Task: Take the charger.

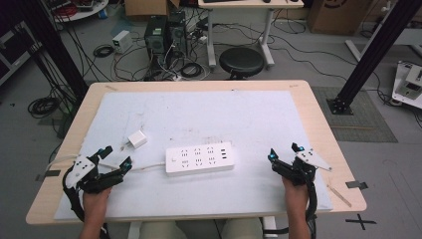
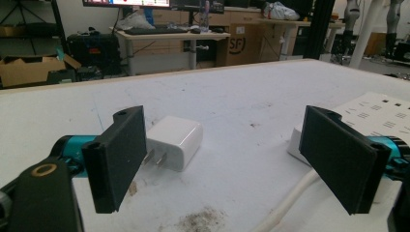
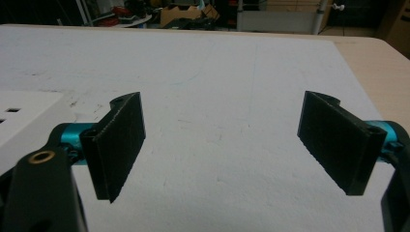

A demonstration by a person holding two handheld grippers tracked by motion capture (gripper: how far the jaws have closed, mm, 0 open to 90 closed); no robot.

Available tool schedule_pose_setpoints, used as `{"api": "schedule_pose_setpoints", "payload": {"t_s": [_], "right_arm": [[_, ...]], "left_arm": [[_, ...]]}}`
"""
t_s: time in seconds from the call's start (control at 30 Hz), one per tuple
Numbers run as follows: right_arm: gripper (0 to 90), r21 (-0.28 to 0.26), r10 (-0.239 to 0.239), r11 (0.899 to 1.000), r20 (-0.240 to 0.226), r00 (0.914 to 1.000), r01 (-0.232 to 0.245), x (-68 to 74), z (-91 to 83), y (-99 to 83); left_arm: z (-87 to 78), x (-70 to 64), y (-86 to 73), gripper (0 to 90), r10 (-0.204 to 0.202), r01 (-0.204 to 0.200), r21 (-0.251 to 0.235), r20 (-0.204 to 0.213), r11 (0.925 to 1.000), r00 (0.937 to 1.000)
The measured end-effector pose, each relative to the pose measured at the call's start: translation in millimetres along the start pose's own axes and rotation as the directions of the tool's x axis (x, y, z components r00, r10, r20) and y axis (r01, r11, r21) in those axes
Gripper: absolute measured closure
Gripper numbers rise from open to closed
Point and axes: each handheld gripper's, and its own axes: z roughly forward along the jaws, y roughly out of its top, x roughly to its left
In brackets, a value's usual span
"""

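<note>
A white power strip (image 1: 199, 158) lies flat in the middle of the white mat, its white cable (image 1: 145, 167) running off to the left. A small white plug-in charger (image 1: 137, 139) rests just left of and behind the strip; in the left gripper view the charger (image 2: 175, 142) lies on its side with its prongs toward the camera, just beyond the left jaw. My left gripper (image 1: 115, 158) is open near the mat's front left, over the cable (image 2: 285, 205). My right gripper (image 1: 284, 152) is open at the front right, nothing between its jaws, with the strip's end (image 3: 21, 116) at its left.
The white mat (image 1: 199, 112) covers most of the wooden table (image 1: 318, 119). A black stool (image 1: 241, 61) stands just beyond the far edge. Black frame posts (image 1: 370, 50) rise at both sides, and cables and computer boxes (image 1: 159, 35) lie on the floor behind.
</note>
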Motion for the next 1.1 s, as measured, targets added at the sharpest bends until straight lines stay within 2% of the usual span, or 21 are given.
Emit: {"api": "schedule_pose_setpoints", "payload": {"t_s": [0.13,0.27,0.37,0.5,0.57,0.7,0.73,0.83,0.9,1.0,1.1], "right_arm": [[17.6,-0.017,-0.003,1.000,-0.004,1.0000,0.003,-1.6,-0.4,-0.4],[17.6,-0.006,0.002,1.000,0.002,1.0000,-0.002,-0.8,-0.2,-0.2],[17.6,-0.029,0.000,1.000,0.007,1.0000,0.001,-0.3,-2.4,-1.3],[17.6,-0.031,-0.010,0.999,0.008,0.9999,0.010,0.6,-2.1,-1.3],[17.6,-0.019,-0.011,1.000,0.010,0.9999,0.011,0.5,-1.3,-0.8],[17.6,-0.021,-0.019,1.000,0.012,0.9998,0.019,1.3,-1.2,-0.7],[17.6,-0.012,-0.017,1.000,0.008,0.9998,0.017,1.3,-0.8,-0.4],[17.6,-0.005,-0.020,1.000,0.003,0.9998,0.020,0.9,0.2,0.0],[17.6,0.001,-0.017,1.000,0.000,0.9998,0.017,0.9,0.5,0.2],[17.6,0.014,-0.017,1.000,0.002,0.9999,0.017,0.9,1.7,0.9],[17.6,0.012,-0.025,1.000,0.000,0.9997,0.025,0.9,2.1,1.0]], "left_arm": [[-0.1,0.3,0.0,17.3,-0.005,0.005,-0.001,-0.003,1.0000,1.0000],[0.2,0.0,0.1,17.3,-0.002,0.002,0.001,-0.003,1.0000,1.0000],[0.3,-0.5,-0.1,17.3,-0.003,0.003,-0.001,-0.001,1.0000,1.0000],[0.9,-1.6,0.6,17.3,0.020,-0.020,0.009,-0.014,0.9998,0.9997],[1.7,-1.0,1.0,17.6,0.011,-0.011,0.018,-0.010,0.9998,0.9999],[5.5,4.4,3.6,17.5,-0.037,0.037,0.051,-0.008,0.9980,0.9993],[6.4,5.1,5.3,17.5,-0.031,0.031,0.055,-0.004,0.9980,0.9995],[9.9,7.3,16.7,17.5,-0.018,0.016,0.052,0.048,0.9985,0.9987],[14.2,8.9,28.4,17.5,0.004,-0.010,0.052,0.103,0.9986,0.9947],[21.7,11.4,49.0,17.5,0.048,-0.060,0.058,0.181,0.9965,0.9823],[29.5,15.1,69.8,17.3,0.091,-0.109,0.061,0.249,0.9921,0.9642]]}}
